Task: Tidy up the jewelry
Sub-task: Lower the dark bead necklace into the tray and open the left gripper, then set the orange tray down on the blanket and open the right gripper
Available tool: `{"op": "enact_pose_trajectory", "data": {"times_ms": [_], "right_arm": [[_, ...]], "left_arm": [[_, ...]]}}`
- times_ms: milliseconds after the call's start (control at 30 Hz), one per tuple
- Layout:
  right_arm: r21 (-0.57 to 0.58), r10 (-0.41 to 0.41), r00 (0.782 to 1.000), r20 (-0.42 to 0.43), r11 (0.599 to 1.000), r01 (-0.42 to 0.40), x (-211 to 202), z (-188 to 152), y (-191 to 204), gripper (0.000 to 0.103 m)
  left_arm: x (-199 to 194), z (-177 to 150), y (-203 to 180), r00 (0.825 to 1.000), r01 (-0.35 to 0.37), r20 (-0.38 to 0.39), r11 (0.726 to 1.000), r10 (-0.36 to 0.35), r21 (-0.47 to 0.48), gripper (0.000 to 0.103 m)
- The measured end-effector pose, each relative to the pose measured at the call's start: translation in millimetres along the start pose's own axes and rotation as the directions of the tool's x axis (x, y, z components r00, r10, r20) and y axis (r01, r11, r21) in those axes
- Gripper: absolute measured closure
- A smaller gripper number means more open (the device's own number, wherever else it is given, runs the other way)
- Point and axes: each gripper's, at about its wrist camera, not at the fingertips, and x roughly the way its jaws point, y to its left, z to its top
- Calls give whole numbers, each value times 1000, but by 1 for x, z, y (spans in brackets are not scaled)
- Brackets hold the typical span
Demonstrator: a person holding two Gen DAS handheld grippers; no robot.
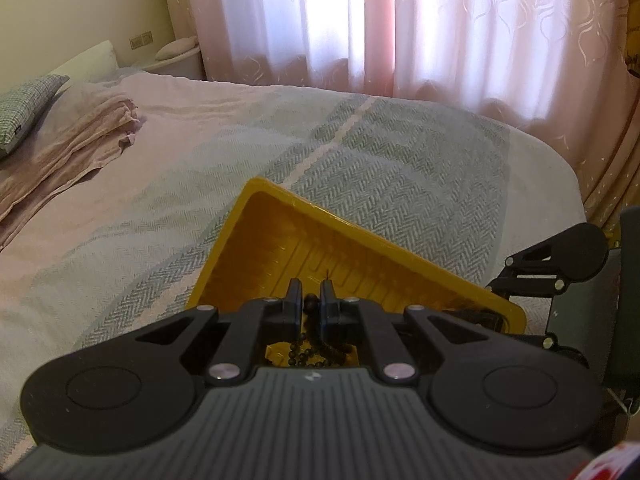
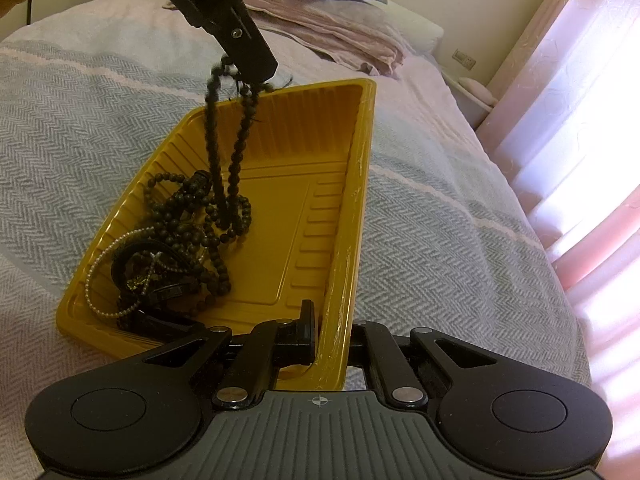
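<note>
Bedroom setting: pink curtains (image 1: pixel 460 28) glowing with daylight behind a bed (image 1: pixel 168 184) lying under a grey herringbone cover with pale stripes. Folded pinkish blanket (image 1: pixel 72 144) and checked pillow (image 1: pixel 24 108) resting toward the head end. Yellow plastic tray (image 2: pixel 280 184) sitting on the cover, one long wall tilting up on the right gripper's side. Right gripper (image 2: pixel 326 332) clamping that tray wall, one finger inside the tray, the other outside, pads pressing the thin rim between them. Left gripper (image 1: pixel 311 300) hanging above the tray's far end, nearly closed, pinching a dark beaded necklace (image 2: pixel 224 148) between blue-edged pads (image 1: pixel 325 304). Necklace dangling in two strands from the fingertips, lower loops trailing down into the tray and joining a tangled heap of more dark beads (image 2: pixel 180 232) on the tray floor, toward the left wall in the right wrist view. Pale pearl-like strand (image 2: pixel 100 264) looping around the near edge of that heap, with a black band-like piece (image 2: pixel 160 292) lying among it; exact kind not determinable.
</note>
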Motion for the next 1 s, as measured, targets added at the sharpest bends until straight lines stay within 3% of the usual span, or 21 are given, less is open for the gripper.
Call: {"op": "enact_pose_trajectory", "data": {"times_ms": [100, 433, 700, 1000], "right_arm": [[0, 0, 1000, 0, 1000, 0, 0, 0, 0, 98], [0, 1, 1000, -1, 1000, -1, 1, -2, 0, 98], [12, 7, 1000, 0, 1000, -7, 1, -4, -4, 98], [25, 44, 999, 5, 999, -44, 2, -6, -12, 98]], "left_arm": [[-2, 1, 2, 1000, -3, 6, 1000, 3, -11, 87], [-17, -12, 16, 999, -34, 27, 998, 35, -47, 83], [-38, -57, 28, 997, -69, 36, 990, 74, -121, 81], [-64, -121, 38, 980, -167, 60, 951, 188, -260, 76]]}}
